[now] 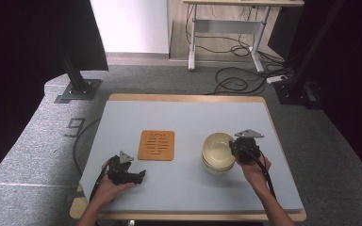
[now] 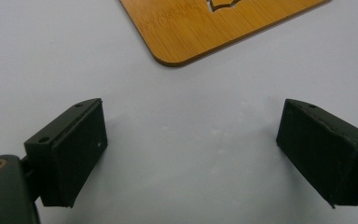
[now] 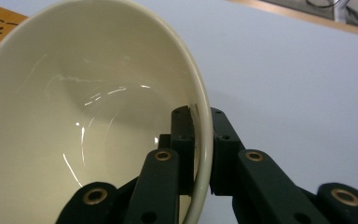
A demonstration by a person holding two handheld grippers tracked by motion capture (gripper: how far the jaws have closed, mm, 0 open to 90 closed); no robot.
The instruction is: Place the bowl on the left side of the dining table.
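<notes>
A rectangular table [image 1: 179, 117] with a smooth, matte pale grey-blue top and a light wooden edge filled the middle of the high view. Left of the frame's centre lay a flat, square bamboo trivet [image 1: 156, 145] with rounded corners and slotted cut-outs. In the left gripper view its fine straight grain and one rounded corner [image 2: 200, 28] ran across the top of the frame.

At lower left of the high view, the left gripper [image 1: 139, 176] rested low over the bare tabletop, held by a hand [image 1: 106, 188]. In its own view the gripper [image 2: 191, 154] had its two blocky black jaws spread wide, released, with nothing but grey surface between them.

Right of centre, a stack of glossy cream bowls [image 1: 218, 153] sat on the table. The top one, a round ceramic bowl [image 3: 74, 121] with a thin rim and bright reflections inside, was tilted. The right gripper [image 3: 199, 140] was clenched on its rim, one jaw inside the wall and one outside. In the high view that gripper [image 1: 235, 151] met the stack's right edge.
</notes>
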